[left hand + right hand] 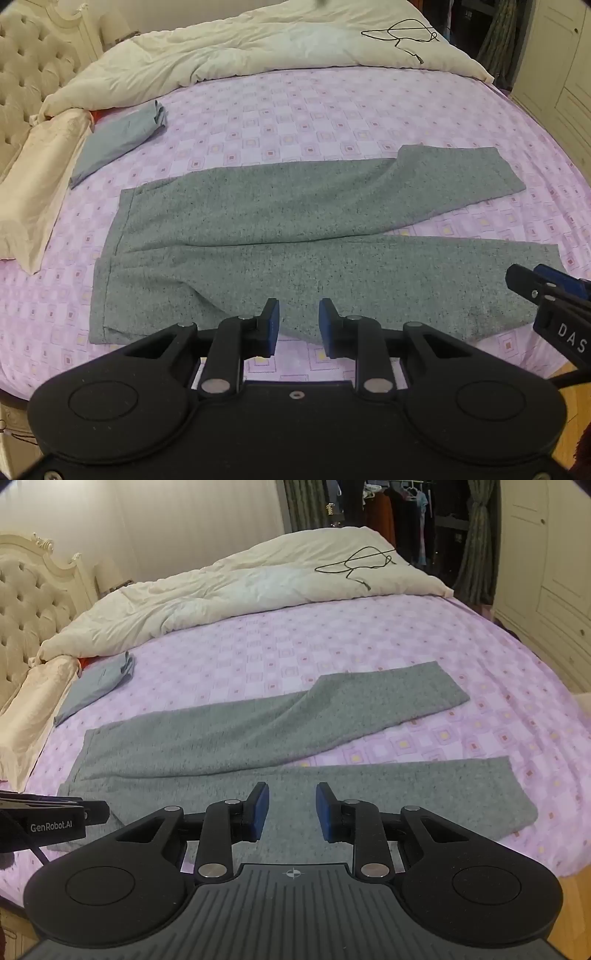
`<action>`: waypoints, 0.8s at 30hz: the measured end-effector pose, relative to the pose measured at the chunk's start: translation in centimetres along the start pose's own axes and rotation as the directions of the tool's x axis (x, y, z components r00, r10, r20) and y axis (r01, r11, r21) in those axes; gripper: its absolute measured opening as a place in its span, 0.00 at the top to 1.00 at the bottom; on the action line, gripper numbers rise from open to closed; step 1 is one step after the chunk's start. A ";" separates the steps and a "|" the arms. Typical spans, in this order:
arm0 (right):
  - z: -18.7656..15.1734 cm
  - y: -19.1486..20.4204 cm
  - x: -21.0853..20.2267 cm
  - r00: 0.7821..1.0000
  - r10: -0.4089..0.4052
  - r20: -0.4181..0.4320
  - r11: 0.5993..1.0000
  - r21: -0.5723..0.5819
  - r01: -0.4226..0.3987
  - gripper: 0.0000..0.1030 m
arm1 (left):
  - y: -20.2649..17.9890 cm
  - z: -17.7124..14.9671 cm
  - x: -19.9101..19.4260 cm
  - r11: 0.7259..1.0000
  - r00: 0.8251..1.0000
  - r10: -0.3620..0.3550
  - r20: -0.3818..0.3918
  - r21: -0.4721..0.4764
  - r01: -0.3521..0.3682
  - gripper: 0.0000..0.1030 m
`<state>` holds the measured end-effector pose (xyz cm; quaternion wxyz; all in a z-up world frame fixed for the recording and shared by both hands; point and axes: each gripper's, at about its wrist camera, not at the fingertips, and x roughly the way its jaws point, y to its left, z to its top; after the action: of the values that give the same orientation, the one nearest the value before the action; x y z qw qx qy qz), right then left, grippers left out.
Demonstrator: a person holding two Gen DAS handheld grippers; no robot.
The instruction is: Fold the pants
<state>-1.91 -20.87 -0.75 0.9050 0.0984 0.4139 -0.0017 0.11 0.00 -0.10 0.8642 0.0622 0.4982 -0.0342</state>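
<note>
Left gripper (298, 326) and right gripper (291, 810) hover with jaws parted, holding nothing, above the near edge of grey pants (280, 236) spread flat on the bed (295, 110), legs splayed rightward. Beyond lie a folded blue garment (118, 142) and rumpled cream duvet (258, 44).

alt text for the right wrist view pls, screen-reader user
Grey pants lie flat on a pink bed, legs spread apart to the right, unfolded. The open right gripper hovers over the near leg, holding nothing. A white duvet is bunched behind.
</note>
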 end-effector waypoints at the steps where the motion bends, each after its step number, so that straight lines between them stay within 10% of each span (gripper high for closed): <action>1: 0.0 0.1 0.1 1.000 0.001 -0.004 1.000 0.000 -0.001 0.73 | 0.0 0.0 0.1 1.000 1.000 -0.004 -0.005 -0.008 0.004 0.66; 24: -0.4 1.2 0.1 1.000 0.005 -0.004 1.000 -0.005 -0.005 0.73 | 0.6 -0.5 -0.1 0.999 0.999 -0.034 -0.020 -0.010 0.034 0.66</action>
<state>-2.01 -19.60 -0.83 0.9043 0.0970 0.4157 0.0016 -0.27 0.64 -0.19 0.8588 0.0501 0.5078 -0.0460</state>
